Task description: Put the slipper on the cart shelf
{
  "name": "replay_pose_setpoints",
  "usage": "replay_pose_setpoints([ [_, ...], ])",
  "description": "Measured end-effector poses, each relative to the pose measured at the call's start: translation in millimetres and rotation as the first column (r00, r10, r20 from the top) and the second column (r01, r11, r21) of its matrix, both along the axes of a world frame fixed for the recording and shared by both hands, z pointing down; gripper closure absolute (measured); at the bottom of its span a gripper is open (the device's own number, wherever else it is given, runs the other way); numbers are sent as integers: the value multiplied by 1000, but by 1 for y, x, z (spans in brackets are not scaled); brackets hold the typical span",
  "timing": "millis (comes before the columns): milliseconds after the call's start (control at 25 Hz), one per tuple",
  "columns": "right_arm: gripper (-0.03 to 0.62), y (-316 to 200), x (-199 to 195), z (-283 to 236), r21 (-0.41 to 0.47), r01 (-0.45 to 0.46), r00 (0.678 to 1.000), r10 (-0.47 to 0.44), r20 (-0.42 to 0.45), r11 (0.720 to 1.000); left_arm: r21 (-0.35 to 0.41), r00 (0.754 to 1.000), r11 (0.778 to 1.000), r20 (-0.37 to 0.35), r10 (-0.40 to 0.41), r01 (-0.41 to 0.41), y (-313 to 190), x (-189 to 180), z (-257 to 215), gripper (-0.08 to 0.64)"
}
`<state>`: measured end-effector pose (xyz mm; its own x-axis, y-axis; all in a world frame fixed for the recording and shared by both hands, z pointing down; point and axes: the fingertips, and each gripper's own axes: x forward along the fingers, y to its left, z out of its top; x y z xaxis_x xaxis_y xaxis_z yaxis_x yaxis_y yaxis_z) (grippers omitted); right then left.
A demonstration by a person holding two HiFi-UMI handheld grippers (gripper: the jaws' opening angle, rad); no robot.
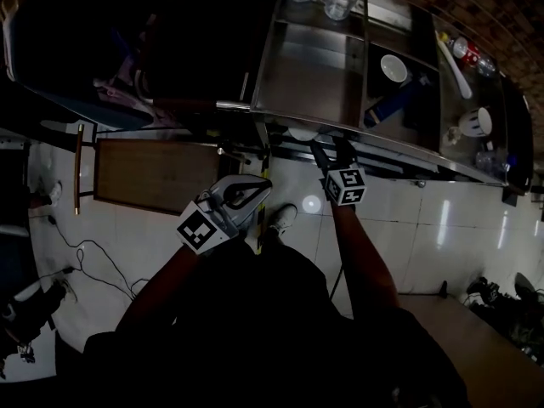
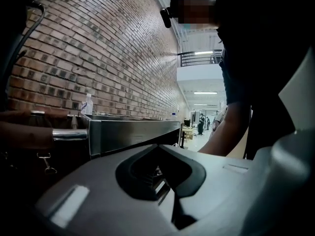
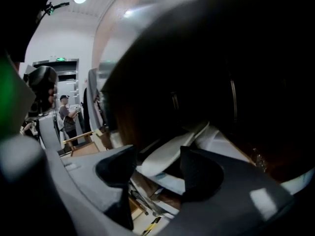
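Finding: the slipper (image 3: pixel 167 159) lies pale and flat on the cart's lower shelf, under the steel top deck. In the head view only a sliver of it (image 1: pixel 302 133) shows below the cart (image 1: pixel 340 126) rim. A second pale form sits just right of it; I cannot tell what it is.

Your right gripper (image 3: pixel 157 154) stands with its jaws wide apart. The slipper is between them, but neither pad presses on it, so nothing is held. Your left gripper (image 2: pixel 162 154) hangs near your body with its pads together and nothing in them.

Risk: the slipper appears to rest close to the shelf's near edge. If you withdraw at an angle, a pad could catch its sole and drag it onto the tiled floor (image 1: pixel 399 202). Back straight out.
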<state>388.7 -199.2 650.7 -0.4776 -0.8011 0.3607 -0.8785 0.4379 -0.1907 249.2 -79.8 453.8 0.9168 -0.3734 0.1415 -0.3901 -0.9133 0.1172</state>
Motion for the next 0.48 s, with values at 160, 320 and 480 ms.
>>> replay_pose_setpoints([
  [160, 330, 34, -18, -26, 27, 56, 998, -57, 38, 998, 25, 1000, 1000, 7, 8, -8, 8, -4, -8, 557],
  [320, 337, 62, -41, -69, 94, 116, 990, -123, 66, 989, 29, 1000, 1000, -2, 11, -11, 14, -10, -13, 557],
  [480, 430, 83, -65, -122, 176, 174, 979, -189, 78, 969, 51, 1000, 999, -14, 7, -7, 17, -19, -21, 557],
])
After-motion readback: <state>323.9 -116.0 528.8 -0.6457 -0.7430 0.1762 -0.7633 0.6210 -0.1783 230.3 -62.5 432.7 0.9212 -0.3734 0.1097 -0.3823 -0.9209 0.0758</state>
